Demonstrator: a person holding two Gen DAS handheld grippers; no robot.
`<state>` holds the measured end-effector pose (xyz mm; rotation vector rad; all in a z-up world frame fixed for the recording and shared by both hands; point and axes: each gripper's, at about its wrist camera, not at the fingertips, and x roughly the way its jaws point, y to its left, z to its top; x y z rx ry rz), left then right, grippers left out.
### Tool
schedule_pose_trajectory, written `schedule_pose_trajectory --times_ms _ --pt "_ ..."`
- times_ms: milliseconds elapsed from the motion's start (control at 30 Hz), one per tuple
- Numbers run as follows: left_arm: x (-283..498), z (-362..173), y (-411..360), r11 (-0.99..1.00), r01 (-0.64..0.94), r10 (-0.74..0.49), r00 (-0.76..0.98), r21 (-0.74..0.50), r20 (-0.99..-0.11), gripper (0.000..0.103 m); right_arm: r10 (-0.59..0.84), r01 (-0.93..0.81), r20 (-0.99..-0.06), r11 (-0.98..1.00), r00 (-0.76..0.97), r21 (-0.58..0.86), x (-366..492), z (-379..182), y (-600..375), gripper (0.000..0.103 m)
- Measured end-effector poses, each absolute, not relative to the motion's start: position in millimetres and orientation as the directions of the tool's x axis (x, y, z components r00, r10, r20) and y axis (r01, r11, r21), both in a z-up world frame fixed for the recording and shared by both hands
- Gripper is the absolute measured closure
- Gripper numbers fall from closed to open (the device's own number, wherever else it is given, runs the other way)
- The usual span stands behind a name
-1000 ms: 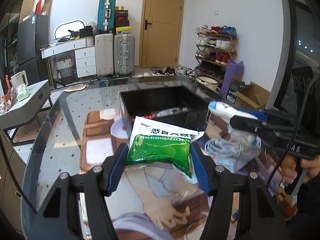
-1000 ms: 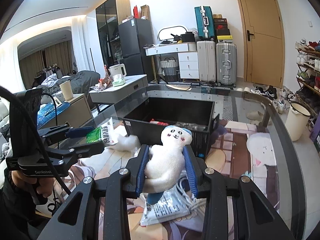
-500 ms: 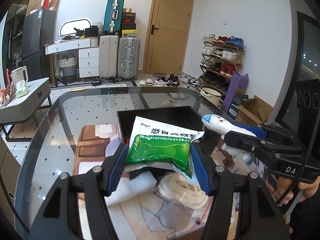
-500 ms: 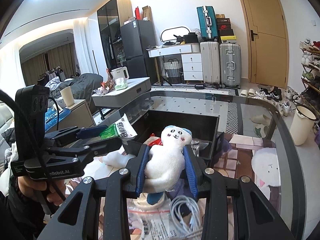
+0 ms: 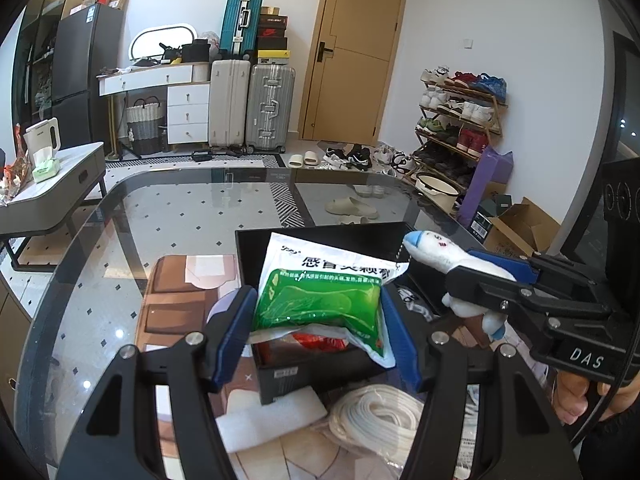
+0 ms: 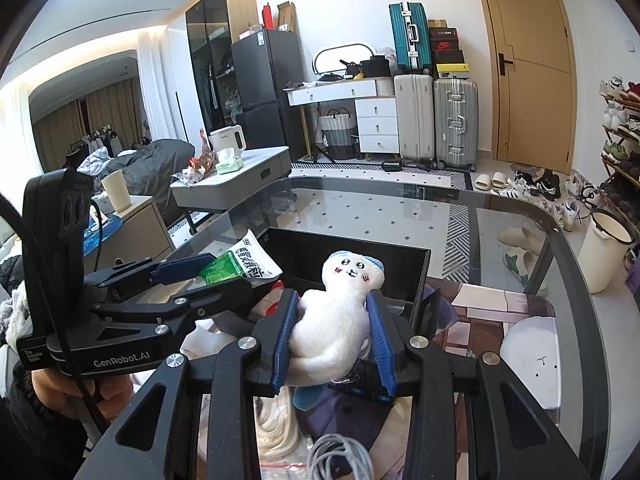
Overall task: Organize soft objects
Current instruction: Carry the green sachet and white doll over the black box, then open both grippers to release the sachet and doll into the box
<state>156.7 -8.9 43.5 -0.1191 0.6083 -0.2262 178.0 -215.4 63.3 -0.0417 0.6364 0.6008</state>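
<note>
Both loads are at the delivery step, carried over the black bin [image 5: 320, 236] on the glass tabletop [image 5: 168, 216]. The left tool [image 5: 316, 320] is about half open and clamped across a green and white sachet [image 5: 320, 300], which hangs above the bin's near left part. The right tool [image 6: 332, 340] is nearly closed, squeezing a white plush doll [image 6: 340, 304] by its body, head upright, over the bin's near right side.

The next move calls for lowering each load past the rim and then opening the jaws. The two tools sit close beside each other, so releasing one at a time looks safer.

Inside the bin something red [image 5: 320, 340] already lies under the sachet; how much free floor remains is hard to tell. Near the bin's front wall lie a coiled white rope [image 5: 372, 420] and a white cable [image 6: 340, 456], both clear of the drop but close under the tools. Far beyond the bin the tabletop is open.
</note>
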Motion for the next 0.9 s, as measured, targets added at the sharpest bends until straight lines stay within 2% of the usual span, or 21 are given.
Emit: schedule_pose_trajectory --times_ms 767,900 --pt "176.4 34.0 -20.2 0.978 0.170 -0.208 0.804 -0.120 -0.557 0.040 0.491 -0.549 -0.601 0.830 0.631 0.101 217.4 45.8 -204.9 0.068" --pt "176.2 34.8 -22.2 0.978 0.176 -0.210 0.804 -0.114 -0.556 0.038 0.481 -0.551 -0.580 0.832 0.657 0.067 216.7 47.9 -204.5 0.056"
